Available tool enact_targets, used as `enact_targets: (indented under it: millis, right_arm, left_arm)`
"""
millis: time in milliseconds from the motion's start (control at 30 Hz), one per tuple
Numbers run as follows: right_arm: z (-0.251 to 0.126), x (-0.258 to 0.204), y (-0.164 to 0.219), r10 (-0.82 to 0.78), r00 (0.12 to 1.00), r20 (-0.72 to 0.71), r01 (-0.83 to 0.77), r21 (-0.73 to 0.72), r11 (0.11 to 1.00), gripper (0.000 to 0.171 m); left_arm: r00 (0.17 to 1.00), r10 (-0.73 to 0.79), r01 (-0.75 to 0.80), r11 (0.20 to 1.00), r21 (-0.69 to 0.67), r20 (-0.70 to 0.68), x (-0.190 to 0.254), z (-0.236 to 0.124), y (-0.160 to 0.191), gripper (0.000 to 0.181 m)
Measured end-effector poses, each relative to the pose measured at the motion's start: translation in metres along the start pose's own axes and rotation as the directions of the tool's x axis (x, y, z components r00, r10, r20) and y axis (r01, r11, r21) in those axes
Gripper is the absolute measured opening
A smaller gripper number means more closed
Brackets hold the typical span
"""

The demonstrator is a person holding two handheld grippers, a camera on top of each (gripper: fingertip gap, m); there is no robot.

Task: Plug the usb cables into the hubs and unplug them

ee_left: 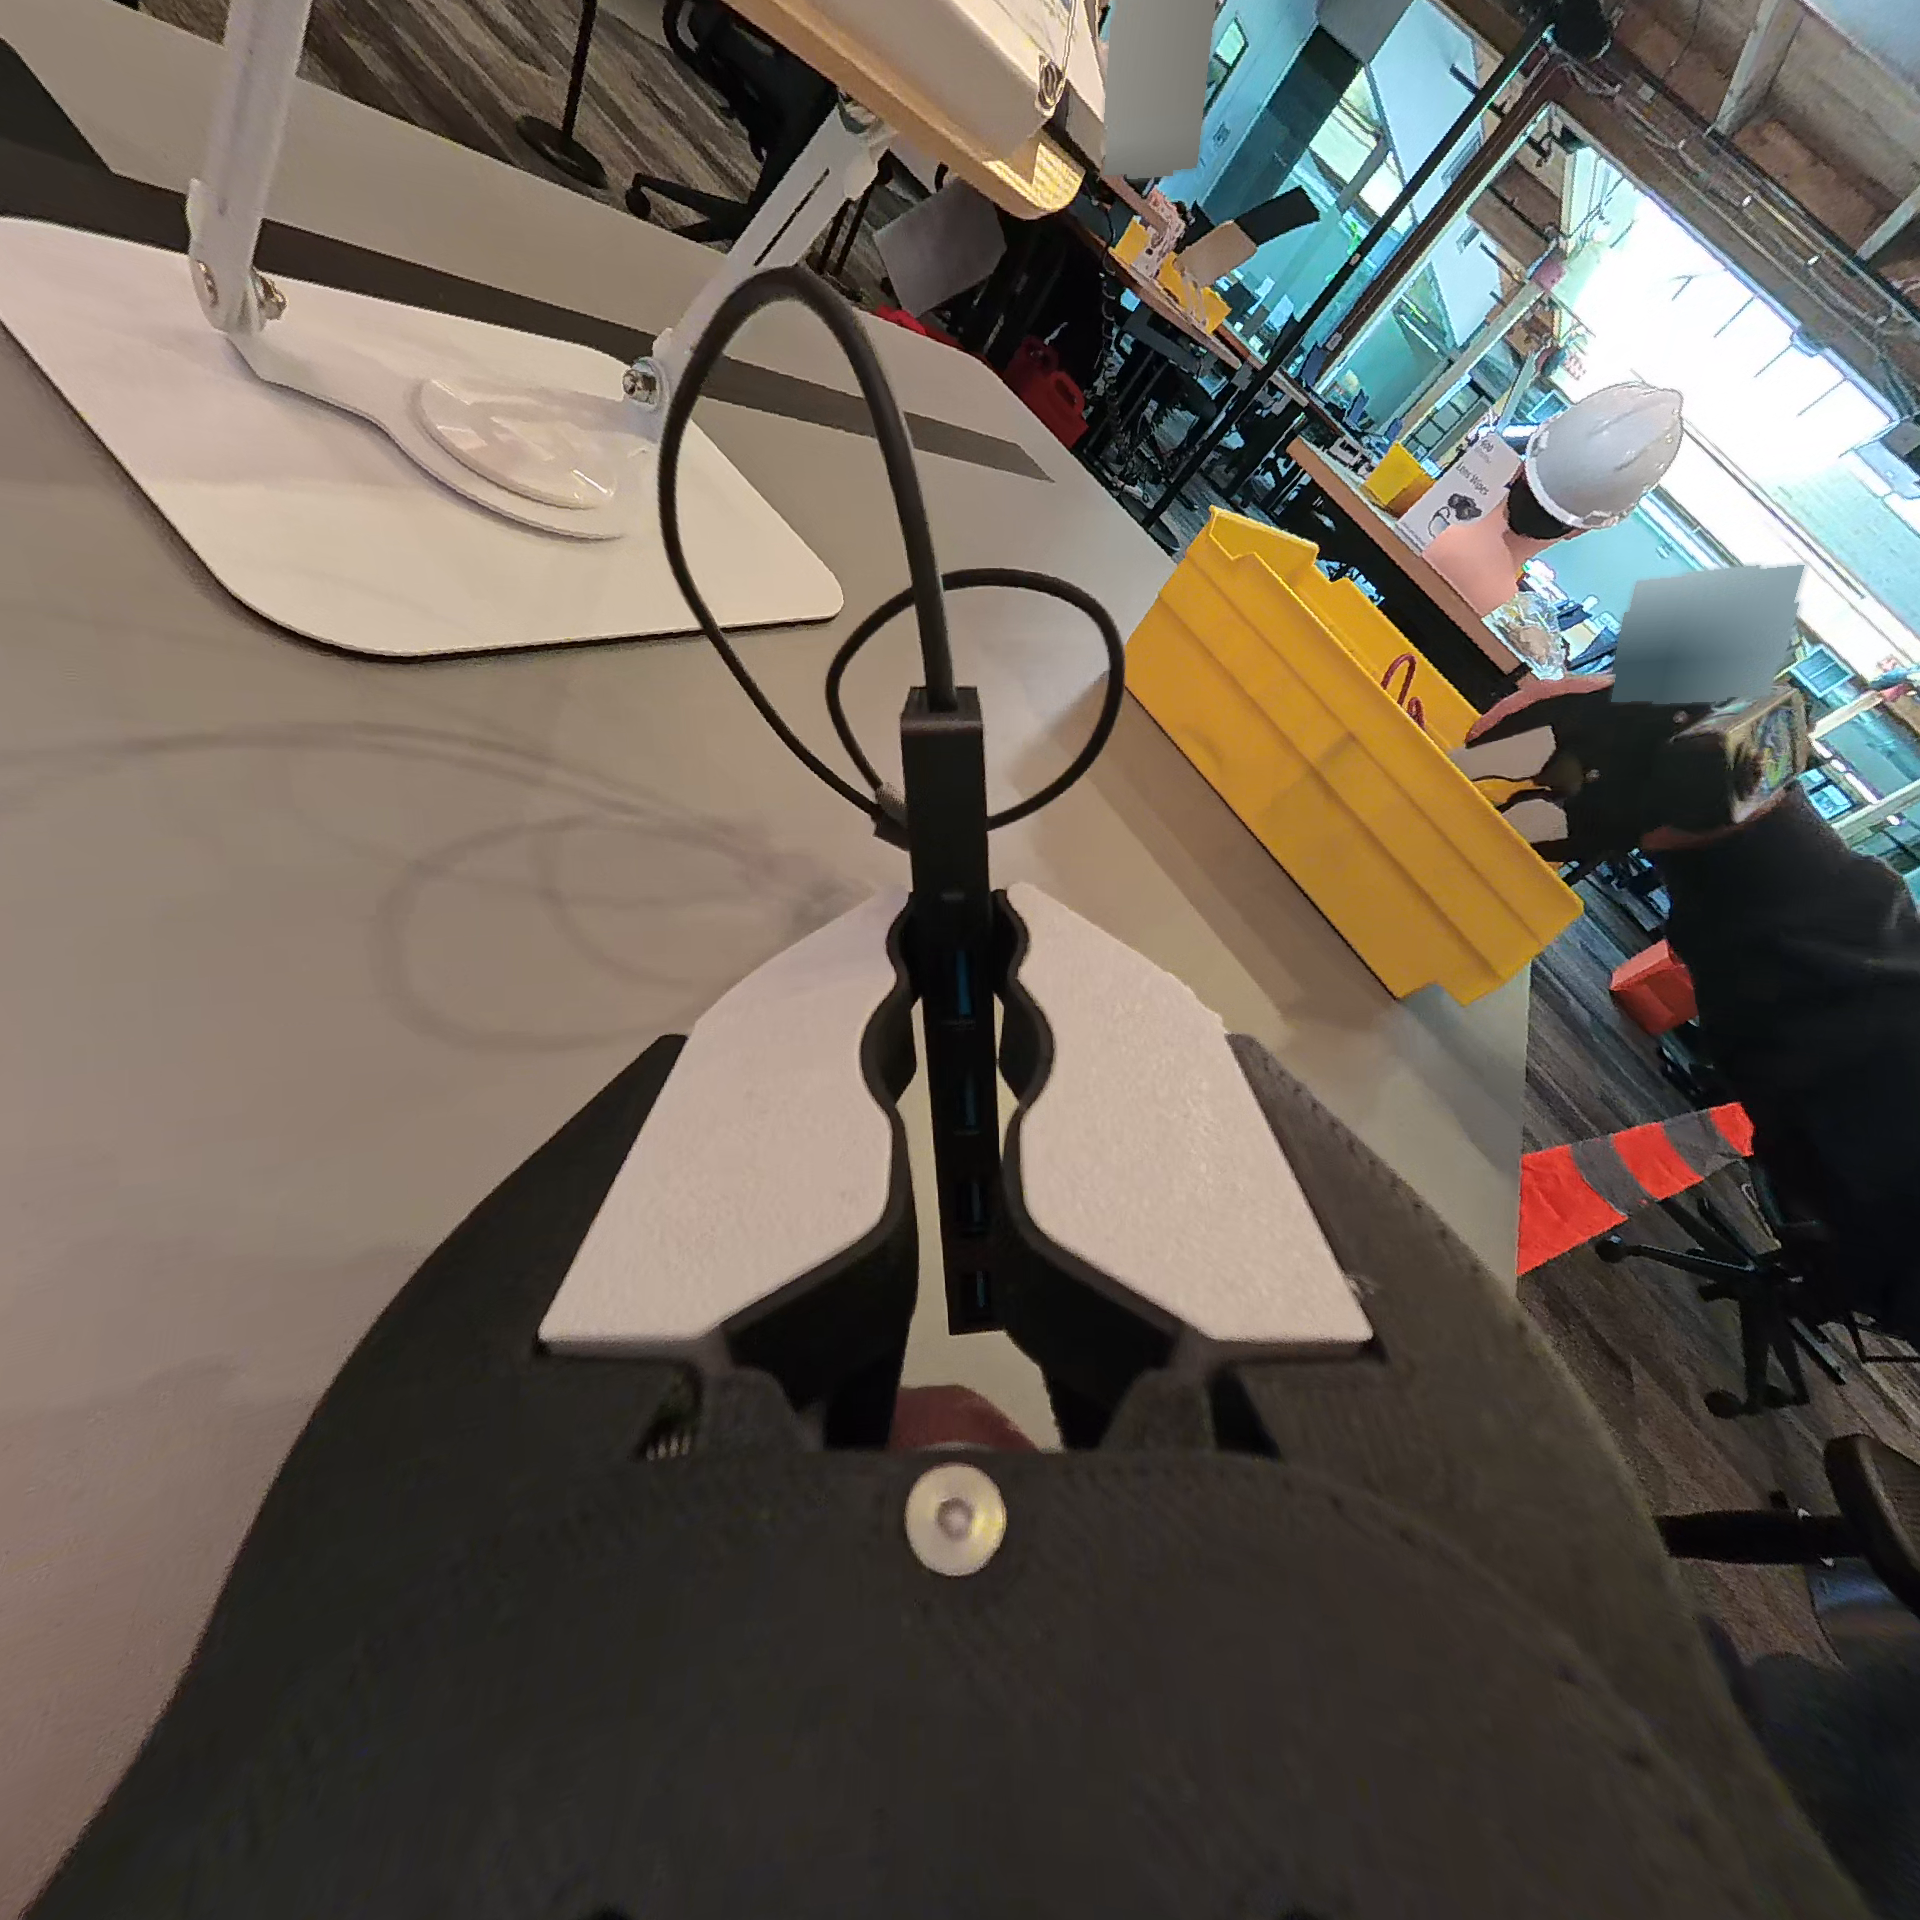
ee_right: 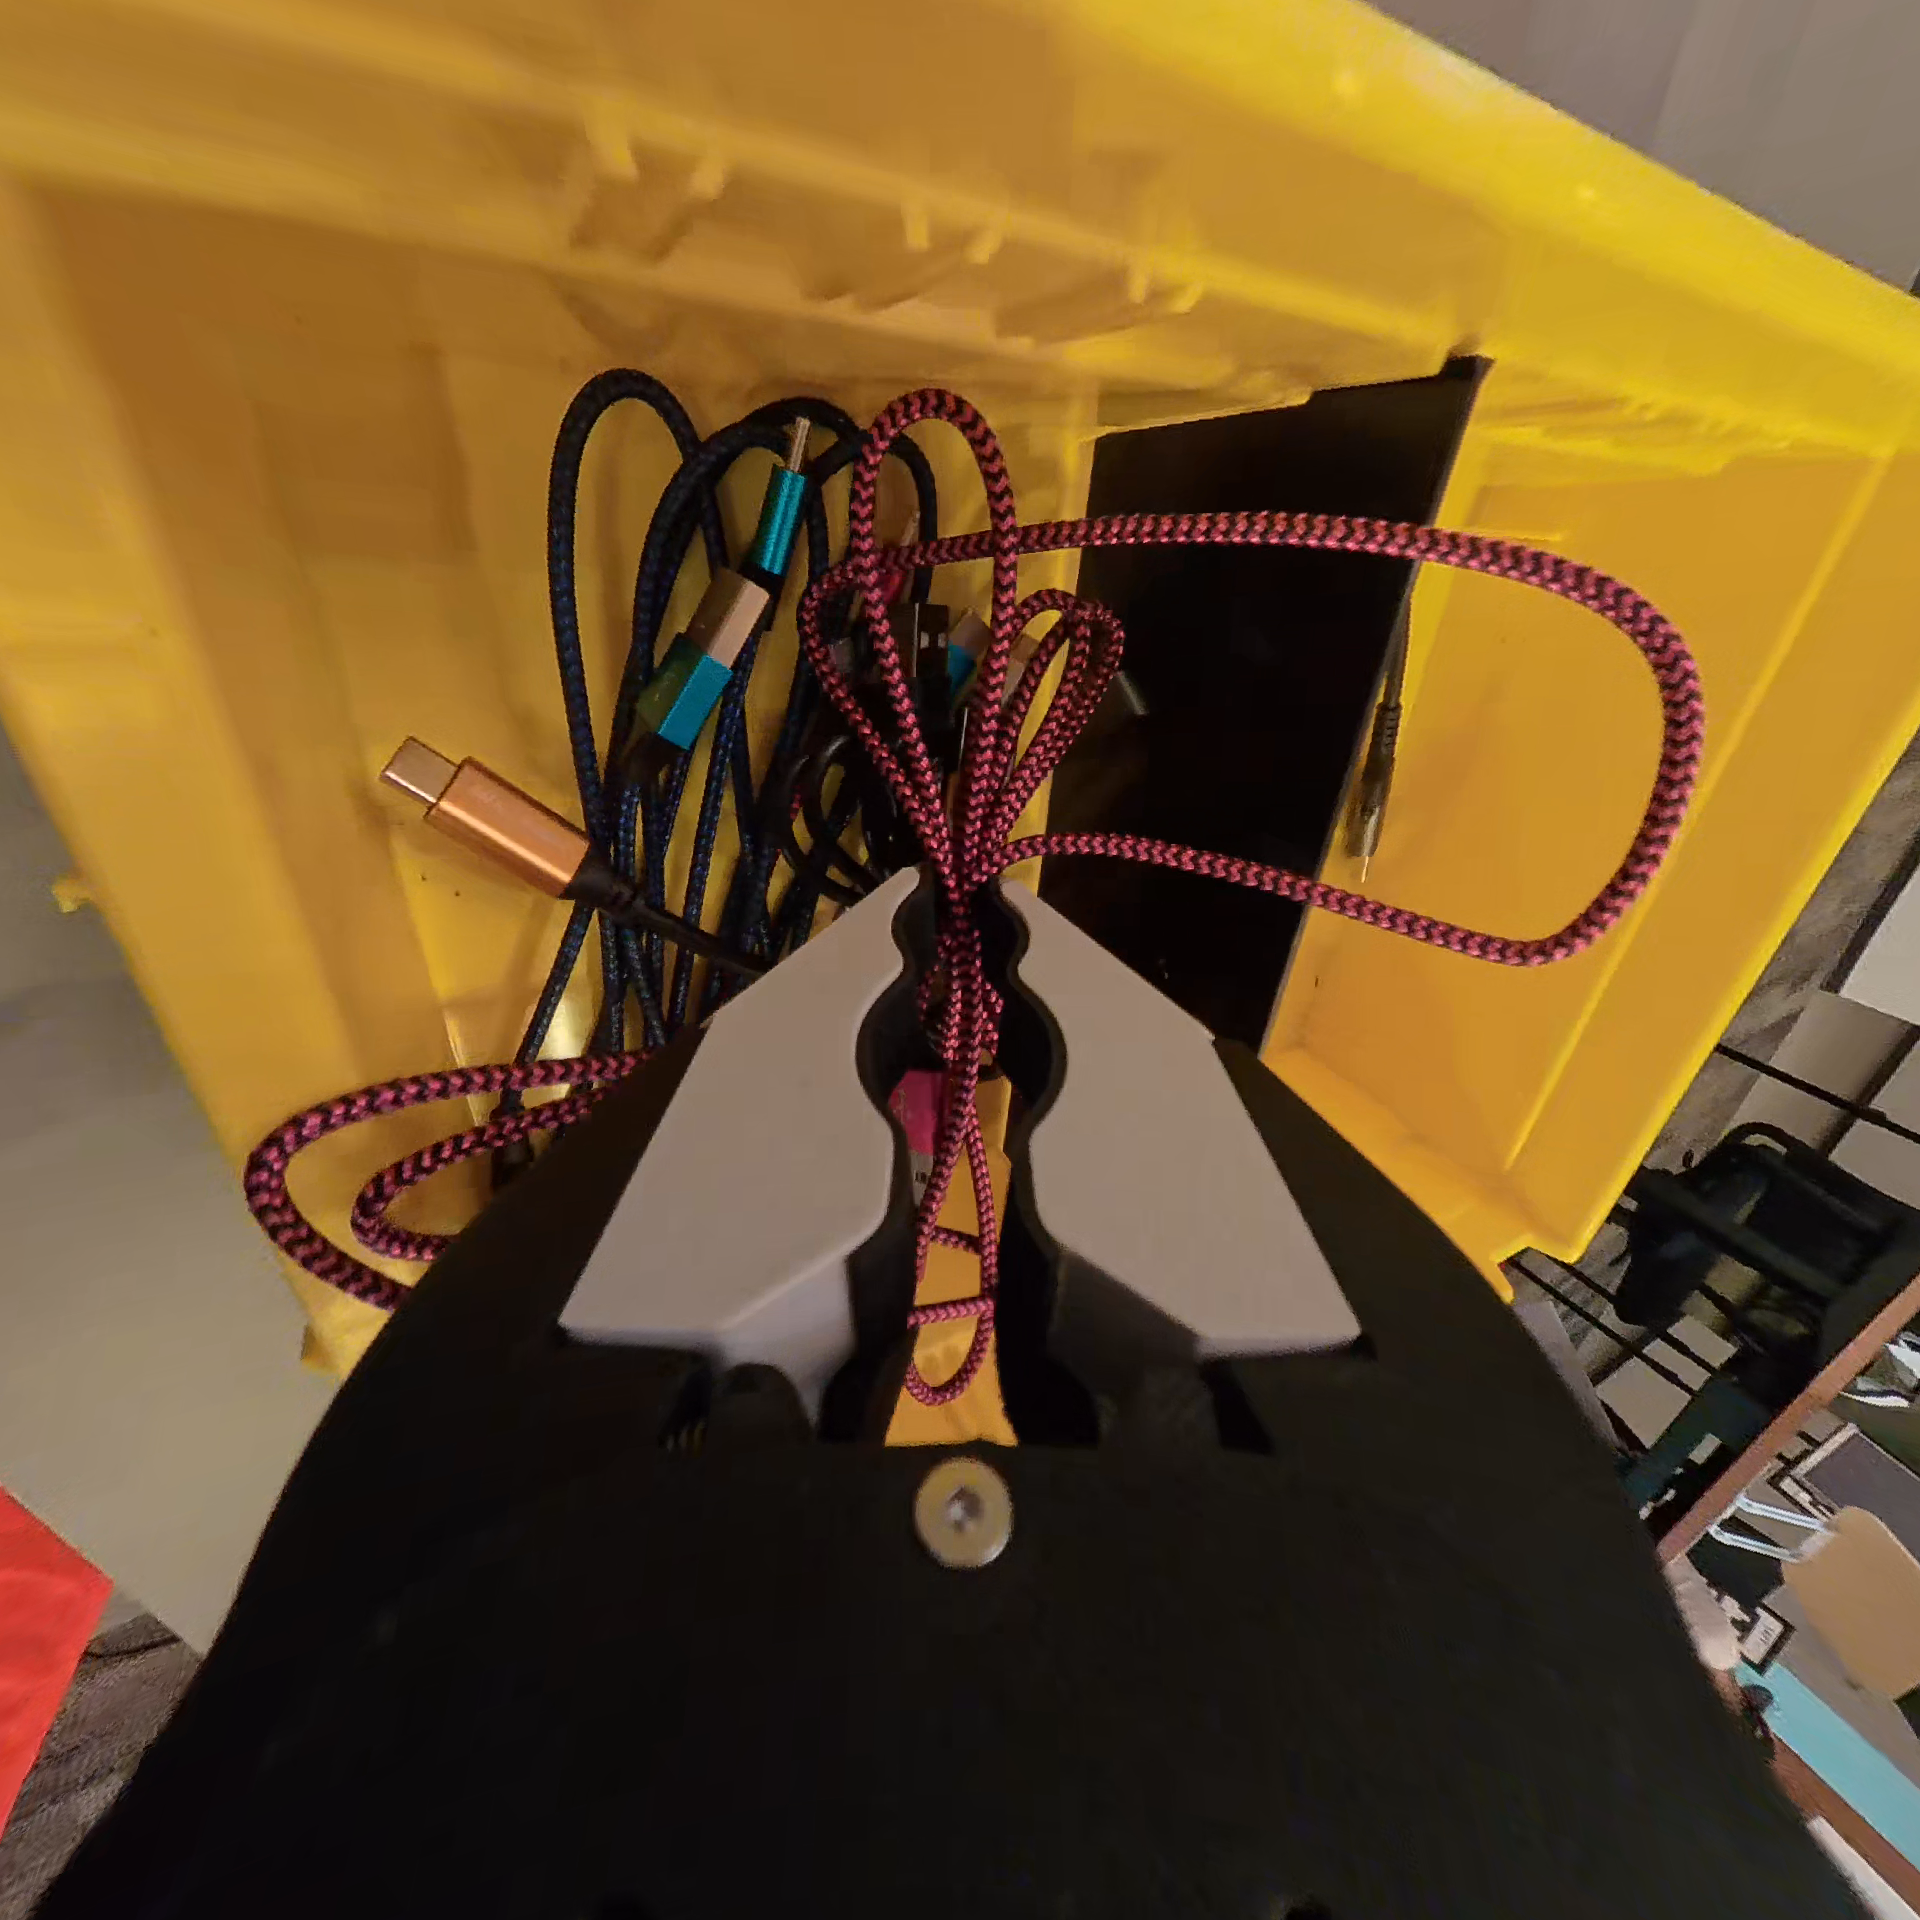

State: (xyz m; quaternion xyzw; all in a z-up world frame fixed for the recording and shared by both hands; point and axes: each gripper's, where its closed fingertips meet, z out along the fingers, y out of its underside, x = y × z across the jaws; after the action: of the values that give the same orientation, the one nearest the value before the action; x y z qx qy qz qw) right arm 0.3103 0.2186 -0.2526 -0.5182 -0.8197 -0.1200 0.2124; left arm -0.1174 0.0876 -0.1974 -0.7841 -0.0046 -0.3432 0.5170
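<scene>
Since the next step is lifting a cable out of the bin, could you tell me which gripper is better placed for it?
Right. The right gripper is shut on the pink braided cable inside the yellow bin; the left gripper is shut on the black hub.

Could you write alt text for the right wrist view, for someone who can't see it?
The right gripper is shut on a bunch of pink-and-black braided cable, reaching into a yellow bin. More cables lie in the bin, among them blue braided ones and a copper-coloured plug.
</scene>
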Motion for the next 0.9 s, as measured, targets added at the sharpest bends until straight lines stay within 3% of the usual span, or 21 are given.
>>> enact_targets:
  millis: [200,367,533,700,800,900]
  right_arm:
    - [0.009,-0.01,-0.001,0.116,0.993,0.013,-0.116,0.051,0.992,0.005]
    - [0.009,-0.018,0.001,0.31,0.935,0.175,-0.317,0.016,0.948,0.007]
    - [-0.005,-0.016,0.001,0.391,0.886,0.25,-0.393,-0.043,0.918,0.043]
    - [-0.041,-0.009,0.007,0.416,0.888,0.199,-0.404,-0.1,0.909,0.053]
    - [-0.072,0.008,-0.01,0.429,0.892,0.141,-0.429,-0.025,0.903,0.05]
    - [-0.102,0.043,-0.063,0.411,0.91,0.061,-0.415,0.171,0.894,0.048]
  left_arm:
    - [1.0,-0.001,0.001,1.0,-0.008,-0.007,0.001,0.003,0.003,0.011]
    - [1.0,0.002,-0.002,1.0,-0.009,-0.012,0.005,0.005,0.003,0.01]
    - [1.0,0.014,-0.014,1.0,-0.008,-0.015,0.009,0.002,0.002,0.01]
    - [1.0,0.011,-0.011,1.0,-0.003,-0.019,0.009,0.001,0.0,0.01]
    - [0.999,0.031,-0.031,0.999,-0.008,-0.028,0.013,0.004,0.001,0.01]
    - [0.995,0.075,-0.076,0.997,-0.01,-0.065,0.026,0.007,0.001,0.011]
